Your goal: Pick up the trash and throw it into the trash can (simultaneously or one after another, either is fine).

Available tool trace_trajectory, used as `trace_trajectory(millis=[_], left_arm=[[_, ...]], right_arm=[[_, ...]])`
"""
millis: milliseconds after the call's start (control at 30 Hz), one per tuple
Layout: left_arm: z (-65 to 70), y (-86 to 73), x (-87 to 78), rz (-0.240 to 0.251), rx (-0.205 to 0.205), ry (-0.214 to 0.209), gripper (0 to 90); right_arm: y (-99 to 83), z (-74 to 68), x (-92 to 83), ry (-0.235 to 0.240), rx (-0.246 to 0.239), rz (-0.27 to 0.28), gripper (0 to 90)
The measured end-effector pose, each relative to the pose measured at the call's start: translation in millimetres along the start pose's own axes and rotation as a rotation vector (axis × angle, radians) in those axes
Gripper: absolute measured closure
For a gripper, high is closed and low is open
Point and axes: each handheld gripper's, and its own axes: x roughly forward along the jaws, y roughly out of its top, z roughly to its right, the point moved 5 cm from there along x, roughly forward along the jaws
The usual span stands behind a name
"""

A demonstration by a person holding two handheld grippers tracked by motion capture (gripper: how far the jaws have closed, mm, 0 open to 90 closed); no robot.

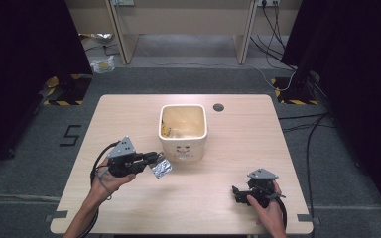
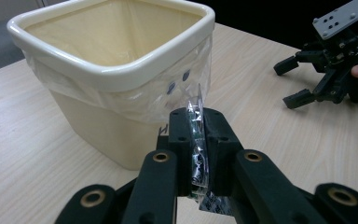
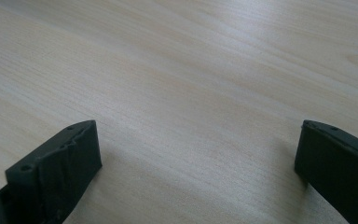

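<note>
A: Which step is under way?

B: The carry, by my reading. The left gripper (image 1: 151,158) has its fingers (image 2: 182,140) clamped on a silver sachet (image 1: 161,167), held above the desk (image 1: 129,114) just off the bin (image 1: 183,130), at its near left corner.

A: What does the next move need?

B: Probably lifting the sachet over the bin's rim, then letting go.

A: How does the sachet lie?

B: In the left gripper view it stands on edge between the fingers, long axis running toward the bin.

A: And the other hand?

B: The right gripper (image 1: 239,193) rests on the desk, well apart from the bin, fingers spread wide, holding nothing.
</note>
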Motion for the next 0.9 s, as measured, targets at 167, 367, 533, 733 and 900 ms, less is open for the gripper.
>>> trace_trajectory(millis=[167, 367, 533, 733, 900], left_arm=[[1.9, 9.6, -1.7, 0.004, 0.013, -0.011, 82.3], [5.5, 24.2, -1.6, 0.007, 0.029, -0.037, 82.3], [5.6, 36.2, -2.0, 0.019, 0.027, -0.054, 82.3], [3.3, 51.1, -2.0, 0.030, 0.034, -0.057, 82.3], [0.4, 63.0, -2.4, 0.036, 0.037, -0.056, 82.3]], right_arm=[[0.0, 0.0, 0.0, 0.001, 0.000, 0.000, 0.5], [0.0, 0.0, 0.0, 0.001, 0.000, 0.000, 0.5], [0.0, 0.0, 0.0, 0.001, 0.000, 0.000, 0.5], [0.0, 0.0, 0.0, 0.001, 0.000, 0.000, 0.5], [0.0, 0.0, 0.1, 0.002, 0.000, 0.000, 0.5]])
